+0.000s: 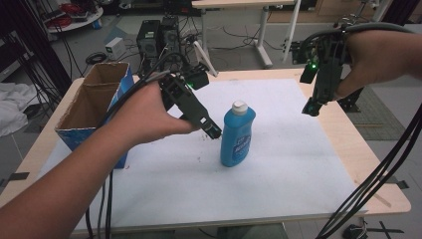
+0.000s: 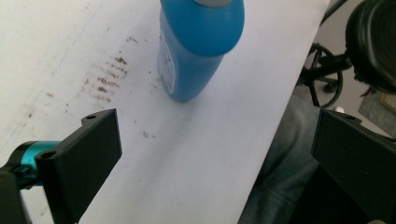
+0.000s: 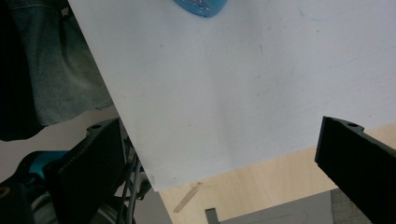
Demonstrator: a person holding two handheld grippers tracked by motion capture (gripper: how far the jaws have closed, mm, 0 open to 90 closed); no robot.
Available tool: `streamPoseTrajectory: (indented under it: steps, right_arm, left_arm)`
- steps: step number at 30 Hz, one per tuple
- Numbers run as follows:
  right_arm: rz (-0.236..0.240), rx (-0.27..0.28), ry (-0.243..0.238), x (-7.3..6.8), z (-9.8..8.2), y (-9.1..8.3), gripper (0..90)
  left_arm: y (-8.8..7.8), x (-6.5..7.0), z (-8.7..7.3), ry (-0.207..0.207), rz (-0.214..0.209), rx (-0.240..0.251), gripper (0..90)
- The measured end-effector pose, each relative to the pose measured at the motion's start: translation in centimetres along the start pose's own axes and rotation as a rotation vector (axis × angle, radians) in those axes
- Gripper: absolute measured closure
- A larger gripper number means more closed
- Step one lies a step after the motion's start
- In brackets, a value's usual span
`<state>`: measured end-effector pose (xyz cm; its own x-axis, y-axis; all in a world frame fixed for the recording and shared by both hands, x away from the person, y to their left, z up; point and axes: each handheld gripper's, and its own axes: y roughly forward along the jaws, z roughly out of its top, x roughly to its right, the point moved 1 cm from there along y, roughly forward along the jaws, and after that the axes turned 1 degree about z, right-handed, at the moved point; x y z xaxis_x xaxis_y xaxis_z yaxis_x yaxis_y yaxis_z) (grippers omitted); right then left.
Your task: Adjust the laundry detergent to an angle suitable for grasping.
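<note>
The person's left forearm reaches up from the near edge and its hand (image 1: 144,117) holds the left gripper (image 1: 213,130) angled down, jaws spread wide and empty, tips just beside the blue bottle (image 1: 238,134) but apart from it. The bottle stands upright mid-surface on the white sheet (image 1: 278,164), with an open cardboard box (image 1: 94,107) at the left edge. Farther off, the right gripper (image 1: 312,107) hangs raised above the sheet's right side, pointing down, jaws wide and empty.
</note>
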<state>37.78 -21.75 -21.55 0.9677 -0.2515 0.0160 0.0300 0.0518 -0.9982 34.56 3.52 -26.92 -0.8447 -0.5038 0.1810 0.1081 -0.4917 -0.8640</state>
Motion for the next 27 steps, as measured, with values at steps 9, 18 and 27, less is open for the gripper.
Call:
streamPoseTrajectory:
  steps: [9,18,27]
  right_arm:
    - [0.005,-0.001,0.003,0.2,-0.1,0.2,0.8]
    - [0.005,-0.003,-0.001,0.4,-0.2,0.2,0.8]
    - [0.010,-0.002,0.012,0.5,-0.2,0.5,0.8]
  left_arm:
    - [1.6,0.6,0.9,0.006,0.048,0.056,1.7]
    - [3.7,1.1,2.1,0.012,0.068,0.087,1.7]
    - [5.4,1.1,3.1,0.004,0.109,0.106,1.7]
